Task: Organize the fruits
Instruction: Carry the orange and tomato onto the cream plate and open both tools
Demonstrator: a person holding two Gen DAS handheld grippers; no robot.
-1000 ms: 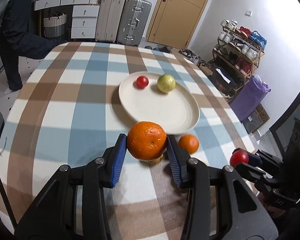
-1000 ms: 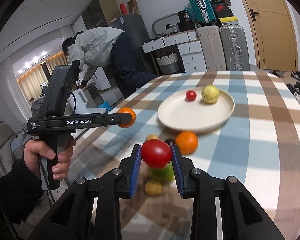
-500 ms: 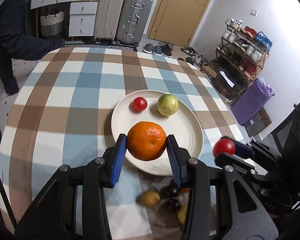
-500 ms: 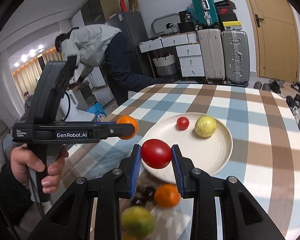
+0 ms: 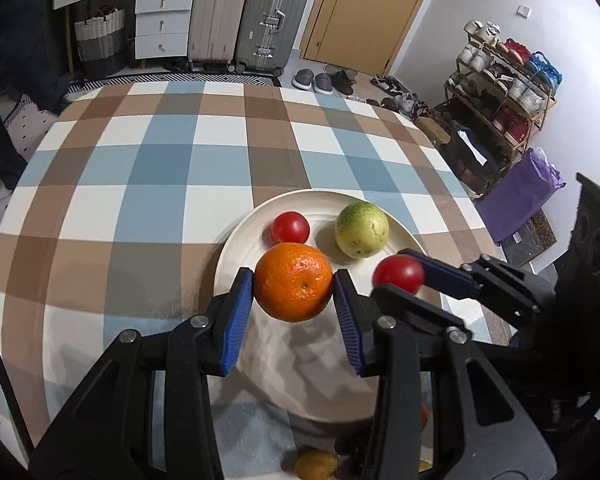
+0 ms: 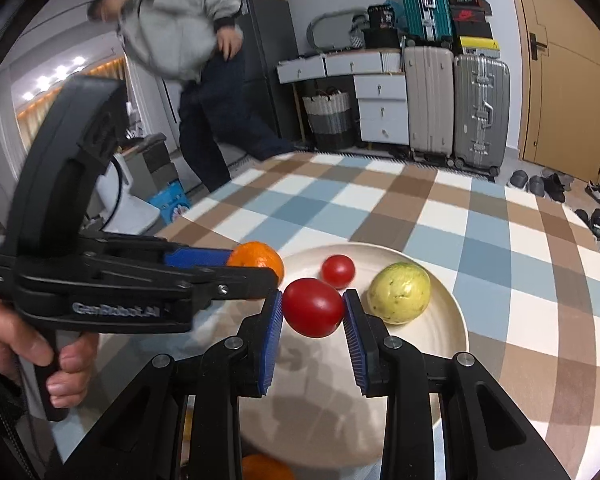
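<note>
My left gripper (image 5: 293, 292) is shut on a large orange (image 5: 294, 282) and holds it above the near left part of the white plate (image 5: 236, 240). My right gripper (image 6: 312, 308) is shut on a red tomato (image 6: 313, 307) above the same plate (image 6: 452, 312); it also shows in the left wrist view (image 5: 398, 273). On the plate lie a small red tomato (image 5: 290, 227) and a yellow-green round fruit (image 5: 362, 230). The orange also shows in the right wrist view (image 6: 256, 258).
The plate sits on a checked tablecloth (image 5: 160, 168). Loose fruits lie at the near table edge, partly hidden under the grippers, among them a yellow one (image 5: 315, 465) and an orange one (image 6: 266, 468). A person (image 6: 188, 52) stands beyond the table's far left.
Both grippers have moved forward and now hold their fruits over the plate. The loose fruits have slipped beneath the grippers. The person at the back has straightened up.
</note>
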